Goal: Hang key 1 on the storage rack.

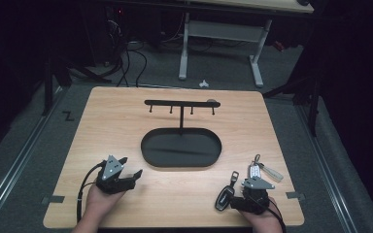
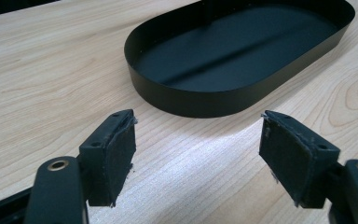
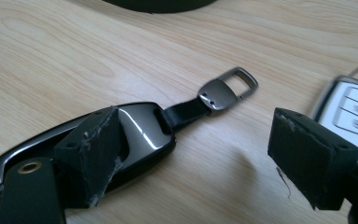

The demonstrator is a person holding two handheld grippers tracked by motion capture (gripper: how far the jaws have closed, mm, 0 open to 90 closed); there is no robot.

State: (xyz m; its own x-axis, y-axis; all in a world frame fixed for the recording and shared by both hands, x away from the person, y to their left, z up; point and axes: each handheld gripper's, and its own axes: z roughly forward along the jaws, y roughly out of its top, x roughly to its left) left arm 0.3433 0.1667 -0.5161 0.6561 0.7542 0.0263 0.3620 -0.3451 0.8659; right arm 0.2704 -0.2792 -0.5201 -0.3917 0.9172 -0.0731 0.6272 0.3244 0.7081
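Note:
A black car key fob point(image 3: 140, 130) lies flat on the wooden table point(image 1: 184, 194), its short strap ending in a metal loop point(image 3: 228, 88). My right gripper point(image 3: 196, 116) is open low over the table; its left jaw overlaps the fob's body, and bare wood lies between the jaws. A white key fob point(image 3: 354, 107) lies just beyond the right jaw. In the high view the black fob point(image 1: 225, 196) sits left of the right gripper point(image 1: 256, 183), the white fob point(image 1: 255, 170) ahead of it. My left gripper point(image 1: 131, 166) is open and empty, facing the black oval tray point(image 2: 200, 100).
From the oval tray point(image 1: 148, 158) at mid-table rises a thin post carrying a black bar with several hooks point(image 1: 181, 103). A pale tag point(image 1: 272, 173) lies on a ring beside the white fob. A white-legged desk point(image 1: 221, 43) stands beyond the table on the floor.

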